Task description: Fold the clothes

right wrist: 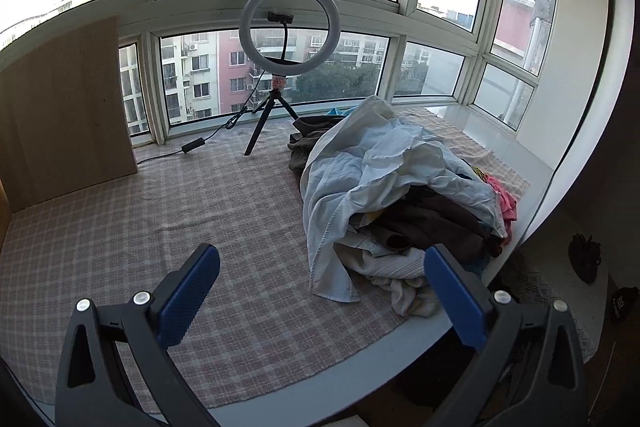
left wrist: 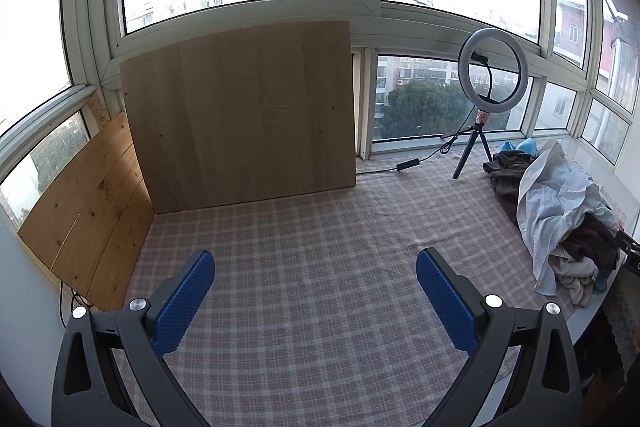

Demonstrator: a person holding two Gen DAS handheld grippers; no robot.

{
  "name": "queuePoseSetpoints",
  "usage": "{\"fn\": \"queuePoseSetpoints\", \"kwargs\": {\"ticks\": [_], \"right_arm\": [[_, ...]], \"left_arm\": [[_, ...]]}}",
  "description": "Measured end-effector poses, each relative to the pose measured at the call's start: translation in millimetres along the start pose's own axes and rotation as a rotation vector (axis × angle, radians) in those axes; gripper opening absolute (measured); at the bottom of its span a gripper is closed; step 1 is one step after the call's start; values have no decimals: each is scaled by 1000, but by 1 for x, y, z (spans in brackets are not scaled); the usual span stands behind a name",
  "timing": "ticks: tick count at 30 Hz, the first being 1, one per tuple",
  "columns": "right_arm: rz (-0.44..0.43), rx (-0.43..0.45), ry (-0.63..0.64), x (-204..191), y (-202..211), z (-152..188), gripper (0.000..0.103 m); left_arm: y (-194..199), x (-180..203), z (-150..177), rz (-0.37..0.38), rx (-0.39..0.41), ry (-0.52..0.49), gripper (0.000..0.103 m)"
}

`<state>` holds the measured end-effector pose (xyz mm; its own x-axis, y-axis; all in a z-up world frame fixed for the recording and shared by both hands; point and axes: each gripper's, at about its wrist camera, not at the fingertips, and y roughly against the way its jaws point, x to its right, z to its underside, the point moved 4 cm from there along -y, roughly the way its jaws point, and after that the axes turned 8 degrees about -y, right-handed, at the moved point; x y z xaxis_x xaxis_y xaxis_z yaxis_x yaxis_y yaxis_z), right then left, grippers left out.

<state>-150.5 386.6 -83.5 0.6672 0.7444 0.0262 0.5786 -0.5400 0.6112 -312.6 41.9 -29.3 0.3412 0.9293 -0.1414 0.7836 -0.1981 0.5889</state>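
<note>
both claws are spread wide with nothing in them: left gripper (left wrist: 315,277) hangs over the bare checked cloth (left wrist: 300,259), right gripper (right wrist: 322,277) sits just in front of the clothes pile (right wrist: 396,187), heaped at the right end of the cloth near the ring light (right wrist: 289,23).

Two black grabbers with blue pads.
The left gripper (left wrist: 315,279) has black curved arms, bumpy blue finger pads (left wrist: 185,303) and round silver screws (left wrist: 139,305). The right gripper (right wrist: 322,279) looks the same.
</note>
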Motion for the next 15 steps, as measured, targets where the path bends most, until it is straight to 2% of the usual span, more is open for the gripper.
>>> {"fn": "queuePoseSetpoints", "kwargs": {"ticks": [3, 6, 15], "right_arm": [[38, 10, -23, 26, -18, -21, 103], [61, 26, -42, 48, -40, -41, 103], [19, 29, 3, 95, -128, -93, 103]], "left_arm": [[-10, 17, -13, -25, 7, -24, 101], [-22, 36, -21, -8, -14, -15, 101], [-43, 88, -49, -73, -40, 95, 101]]}}
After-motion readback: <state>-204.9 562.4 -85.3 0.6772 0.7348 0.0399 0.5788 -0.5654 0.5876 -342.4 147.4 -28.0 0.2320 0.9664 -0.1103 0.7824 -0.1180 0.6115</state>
